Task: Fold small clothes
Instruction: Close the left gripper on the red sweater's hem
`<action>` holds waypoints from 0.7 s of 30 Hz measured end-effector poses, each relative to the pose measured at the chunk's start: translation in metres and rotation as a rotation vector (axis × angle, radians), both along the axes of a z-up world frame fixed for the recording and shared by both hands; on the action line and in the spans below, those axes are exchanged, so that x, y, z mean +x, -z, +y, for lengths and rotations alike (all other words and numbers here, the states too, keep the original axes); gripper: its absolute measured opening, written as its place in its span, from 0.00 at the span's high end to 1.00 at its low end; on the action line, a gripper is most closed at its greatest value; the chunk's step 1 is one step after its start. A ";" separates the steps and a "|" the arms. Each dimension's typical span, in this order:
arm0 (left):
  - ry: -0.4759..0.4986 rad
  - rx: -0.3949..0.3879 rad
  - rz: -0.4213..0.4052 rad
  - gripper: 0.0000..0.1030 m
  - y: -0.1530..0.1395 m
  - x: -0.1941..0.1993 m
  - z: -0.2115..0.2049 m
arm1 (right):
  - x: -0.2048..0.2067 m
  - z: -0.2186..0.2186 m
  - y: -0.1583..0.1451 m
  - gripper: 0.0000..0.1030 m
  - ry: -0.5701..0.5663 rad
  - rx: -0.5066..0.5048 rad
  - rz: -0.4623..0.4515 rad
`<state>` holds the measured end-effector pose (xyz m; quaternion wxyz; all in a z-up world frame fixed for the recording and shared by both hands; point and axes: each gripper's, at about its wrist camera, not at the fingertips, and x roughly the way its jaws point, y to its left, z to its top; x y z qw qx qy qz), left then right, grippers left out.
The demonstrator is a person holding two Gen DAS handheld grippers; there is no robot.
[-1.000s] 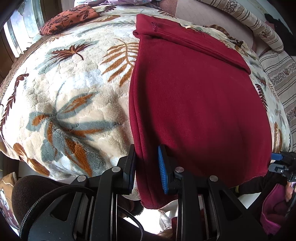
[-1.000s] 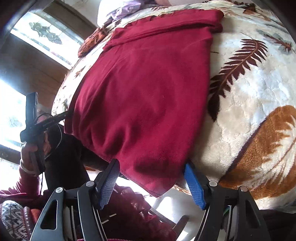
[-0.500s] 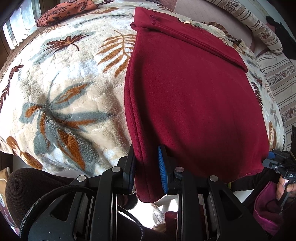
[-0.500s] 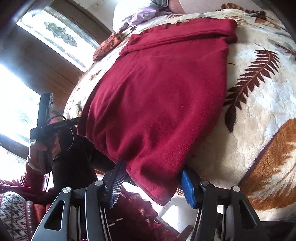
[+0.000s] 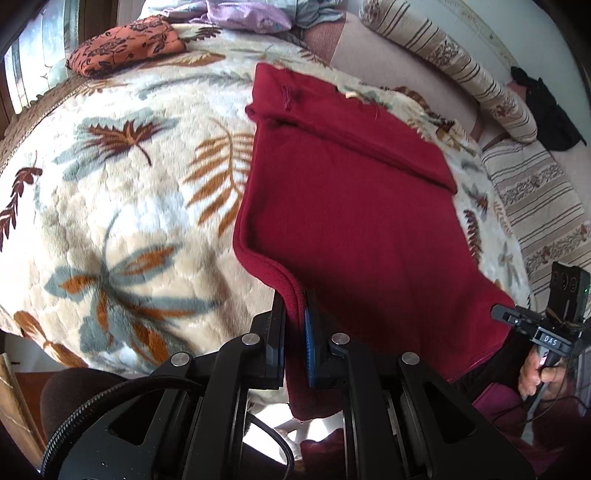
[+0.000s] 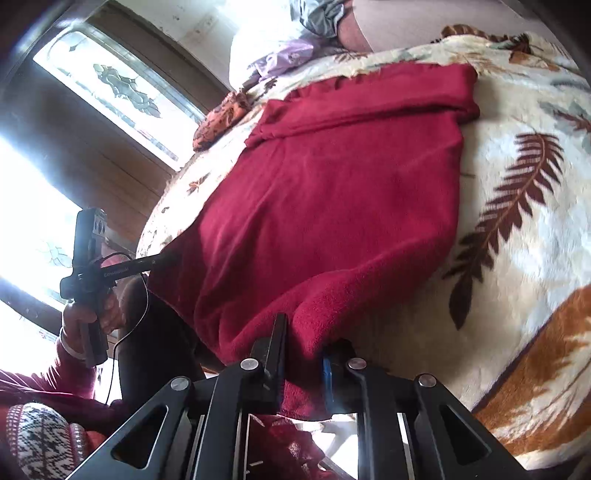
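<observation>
A dark red fleece garment [image 5: 354, 221] lies spread on a leaf-patterned blanket [image 5: 122, 206], its far end folded over. My left gripper [image 5: 295, 325] is shut on its near left corner, which is lifted off the blanket. In the right wrist view the same red garment [image 6: 332, 192] fills the middle, and my right gripper [image 6: 303, 354] is shut on its near right corner. The near hem hangs between the two grippers over the bed's edge.
An orange patterned cloth [image 5: 125, 44] and lilac fabric [image 5: 243, 18] lie at the far end of the bed. Striped cushions [image 5: 461, 74] line the right side. A window [image 6: 110, 96] stands left of the bed.
Both grippers closed on the garment's near corners; the right one was open a second ago. The left corner has been lifted and pulled forward, curling the edge.
</observation>
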<state>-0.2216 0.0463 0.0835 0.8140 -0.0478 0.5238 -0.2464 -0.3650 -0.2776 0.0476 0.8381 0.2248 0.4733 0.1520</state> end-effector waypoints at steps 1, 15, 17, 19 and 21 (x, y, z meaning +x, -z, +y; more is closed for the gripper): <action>-0.006 -0.023 -0.014 0.93 -0.007 0.007 -0.001 | 0.004 -0.002 -0.008 0.87 0.007 0.005 -0.024; -0.083 -0.060 -0.224 0.93 -0.054 0.166 -0.078 | 0.133 -0.084 -0.071 0.87 0.249 -0.054 -0.239; -0.097 -0.040 -0.231 0.93 -0.050 0.195 -0.092 | 0.160 -0.100 -0.069 0.87 0.273 -0.060 -0.230; -0.110 -0.017 -0.232 0.93 -0.042 0.221 -0.105 | 0.185 -0.115 -0.064 0.87 0.295 -0.056 -0.215; -0.112 -0.005 -0.206 0.93 -0.030 0.245 -0.117 | 0.210 -0.126 -0.058 0.87 0.306 -0.079 -0.205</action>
